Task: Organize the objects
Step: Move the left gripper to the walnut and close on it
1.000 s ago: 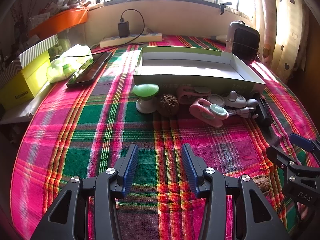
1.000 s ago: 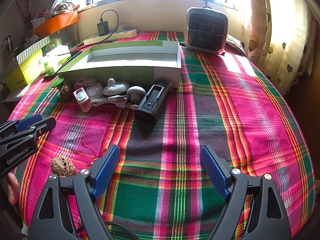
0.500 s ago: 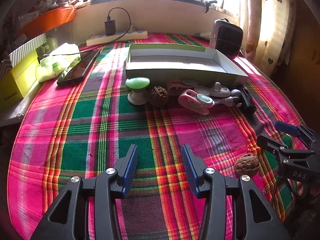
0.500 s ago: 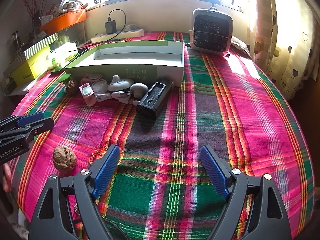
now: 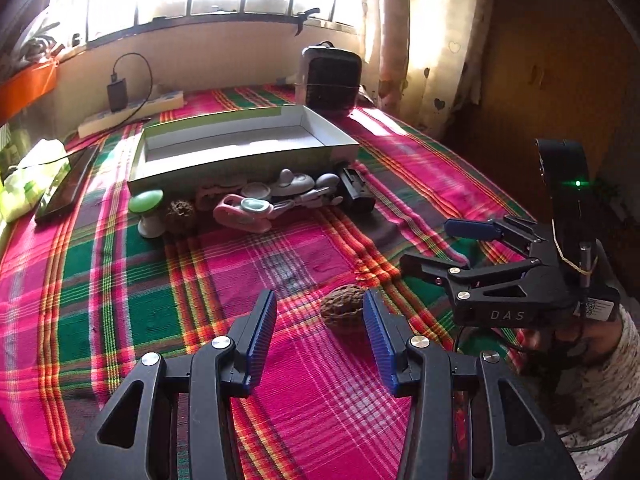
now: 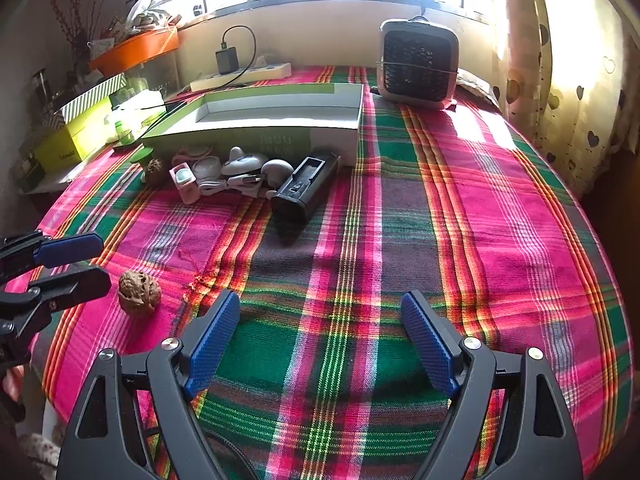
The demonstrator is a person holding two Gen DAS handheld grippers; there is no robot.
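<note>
A loose brown walnut (image 5: 342, 311) (image 6: 139, 292) lies on the plaid cloth, apart from the other items. My left gripper (image 5: 318, 299) (image 6: 102, 262) is open, and the walnut sits just between its fingertips, close to the right one. My right gripper (image 6: 320, 304) (image 5: 430, 242) is open over bare cloth, to the right of the walnut, with nothing in it. An open green-and-white box (image 5: 240, 168) (image 6: 248, 136) stands farther back, nothing visible inside it. Along its front wall lie a second walnut (image 5: 181, 216), a green-topped stand (image 5: 147, 204), a pink clip (image 5: 244, 212), white gadgets and a black device (image 6: 306, 184).
A small fan heater (image 6: 418, 64) stands at the back right and a power strip (image 6: 240, 76) with a charger by the window wall. A phone (image 5: 66, 186) and a yellow box (image 6: 72, 142) lie at the left. The table edge curves round at the right, beside the curtain.
My left gripper has swung right and forward, so the loose walnut now lies between its fingertips. The right gripper has barely moved. Both stay open.
</note>
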